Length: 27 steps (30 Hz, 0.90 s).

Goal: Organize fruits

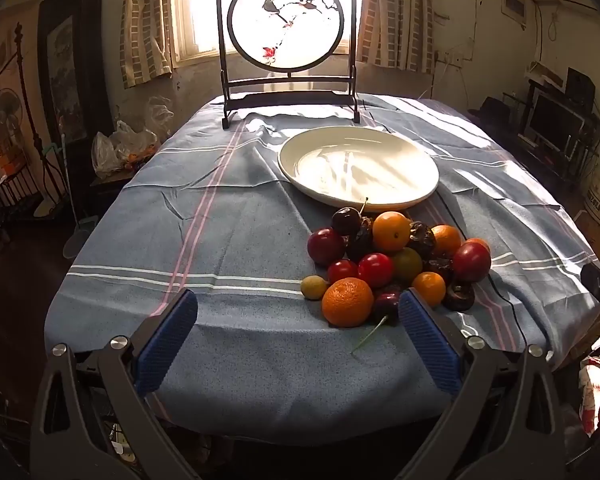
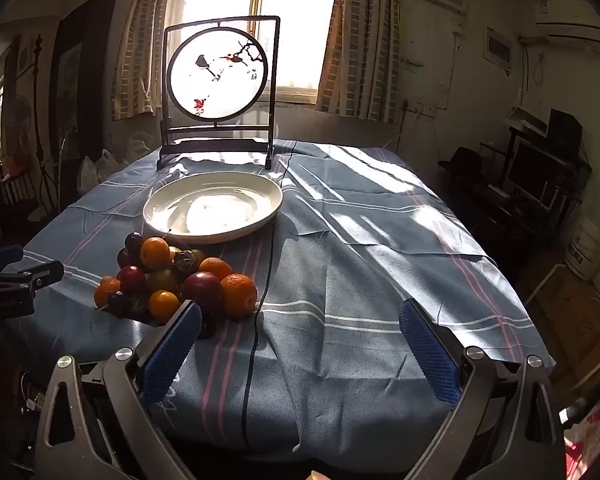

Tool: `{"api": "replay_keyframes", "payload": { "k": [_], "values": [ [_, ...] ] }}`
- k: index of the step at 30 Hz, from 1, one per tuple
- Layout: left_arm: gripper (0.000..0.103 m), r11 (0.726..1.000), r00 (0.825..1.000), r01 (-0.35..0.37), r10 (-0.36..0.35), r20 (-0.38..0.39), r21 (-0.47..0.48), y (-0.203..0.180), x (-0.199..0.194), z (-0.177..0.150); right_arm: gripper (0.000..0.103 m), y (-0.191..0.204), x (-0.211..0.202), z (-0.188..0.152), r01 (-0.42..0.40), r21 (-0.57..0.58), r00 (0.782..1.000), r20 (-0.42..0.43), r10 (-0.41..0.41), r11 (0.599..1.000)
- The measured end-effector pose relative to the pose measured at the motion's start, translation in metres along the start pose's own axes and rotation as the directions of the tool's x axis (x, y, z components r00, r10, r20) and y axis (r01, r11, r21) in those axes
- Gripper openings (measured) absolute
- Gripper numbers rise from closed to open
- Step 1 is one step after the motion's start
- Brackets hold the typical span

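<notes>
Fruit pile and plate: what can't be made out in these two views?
- Fruit pile, both views: lower pieces hidden by those on top; no full count.
- Dark wrinkled pieces, left wrist view: too shadowed to identify.
- Plate, right wrist view: glare washes out its centre.
- Pile's near edge, right wrist view: covered by a finger.

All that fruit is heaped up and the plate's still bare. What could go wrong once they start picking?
1. The heap of oranges, red plums and dark cherries is stacked; pulling one could send neighbours rolling.
2. The thin black cable beside the heap could snag the open right gripper.
3. The white round plate sits beyond the heap, so carried fruit passes over it.
</notes>
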<state>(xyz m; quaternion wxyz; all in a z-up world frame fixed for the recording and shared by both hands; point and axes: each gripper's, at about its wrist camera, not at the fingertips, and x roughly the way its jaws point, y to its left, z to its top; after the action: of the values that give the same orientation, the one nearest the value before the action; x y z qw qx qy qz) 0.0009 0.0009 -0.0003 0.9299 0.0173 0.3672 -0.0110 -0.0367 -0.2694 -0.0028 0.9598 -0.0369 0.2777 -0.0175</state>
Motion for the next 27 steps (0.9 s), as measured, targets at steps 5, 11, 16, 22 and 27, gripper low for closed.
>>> {"api": "replay_keyframes", "payload": {
  "k": [5, 11, 16, 22, 27],
  "values": [
    [0.098, 1.0, 1.0, -0.004, 0.004, 0.02, 0.009, 0.001, -0.001, 0.0, 0.099, 0.002, 0.001, -0.002, -0.02, -0.003, 1.0, 0.002, 0.02, 1.0],
    [0.098, 1.0, 1.0, 0.0, 0.0, 0.027, -0.004, -0.001, -0.005, -0.003, 0.099, -0.001, 0.005, -0.005, -0.031, 0.012, 0.999, -0.012, 0.031, 0.999],
    [0.098, 1.0, 1.0, 0.007, -0.007, 0.012, -0.023, 0.005, 0.001, -0.004, 0.099, -0.001, 0.005, -0.005, -0.028, 0.007, 1.0, -0.012, 0.028, 1.0],
    [0.098, 0.999, 1.0, 0.0, 0.0, 0.012, -0.032, 0.006, 0.003, -0.005, 0.099, 0.002, 0.007, -0.008, -0.036, 0.001, 0.999, -0.019, 0.036, 0.999],
    [0.098, 0.999, 1.0, -0.002, 0.002, 0.006, -0.045, 0.009, 0.005, -0.007, 0.099, 0.004, 0.007, -0.009, -0.041, -0.003, 0.999, -0.021, 0.041, 0.999]
  ]
}}
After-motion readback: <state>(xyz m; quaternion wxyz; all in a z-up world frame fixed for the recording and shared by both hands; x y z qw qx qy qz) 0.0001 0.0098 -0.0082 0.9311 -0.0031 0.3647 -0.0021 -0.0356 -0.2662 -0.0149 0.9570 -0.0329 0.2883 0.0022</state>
